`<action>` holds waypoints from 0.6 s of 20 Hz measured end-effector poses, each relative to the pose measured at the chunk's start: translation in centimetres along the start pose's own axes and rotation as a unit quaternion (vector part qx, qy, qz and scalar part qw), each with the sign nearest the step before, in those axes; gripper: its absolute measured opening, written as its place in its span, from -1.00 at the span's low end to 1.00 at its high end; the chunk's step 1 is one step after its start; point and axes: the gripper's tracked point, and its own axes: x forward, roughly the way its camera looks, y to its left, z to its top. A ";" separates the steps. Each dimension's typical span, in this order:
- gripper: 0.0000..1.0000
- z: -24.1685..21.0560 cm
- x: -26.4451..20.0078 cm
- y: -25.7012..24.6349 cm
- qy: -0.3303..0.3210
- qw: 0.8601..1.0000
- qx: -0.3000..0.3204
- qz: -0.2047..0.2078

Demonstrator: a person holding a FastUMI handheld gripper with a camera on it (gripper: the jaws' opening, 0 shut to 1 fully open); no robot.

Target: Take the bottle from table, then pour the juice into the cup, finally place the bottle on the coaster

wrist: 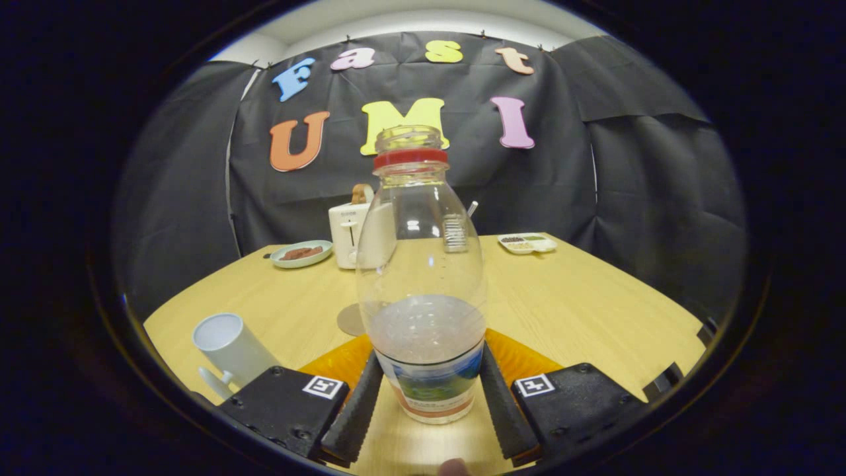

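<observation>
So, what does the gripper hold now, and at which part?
The gripper holds the bottle, both fingers pressing its labelled lower body near the base.

One clear plastic bottle with a red neck ring point(421, 277). One white mug point(231, 347). One round grey coaster point(350, 320). One white toaster point(351, 233). One pale green plate point(301, 254). One white divided tray point(528, 243). One light wooden table point(581, 311). One gripper point(428, 406), two fingers, both pressing the bottle.

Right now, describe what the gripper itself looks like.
The gripper has two long ribbed fingers, each mounted on a black block fixed with screws. Each block carries a small square black-and-white marker. Orange parts sit behind the fingers.
</observation>
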 end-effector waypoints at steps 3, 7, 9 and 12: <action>0.55 1.0 -0.2 0.5 -0.010 0.999 -0.039 -0.008; 0.55 3.5 -1.1 0.3 -0.038 0.989 -0.135 -0.039; 0.55 4.8 -1.6 0.5 -0.057 0.979 -0.190 -0.054; 0.55 5.2 -1.5 0.8 -0.069 0.960 -0.263 -0.068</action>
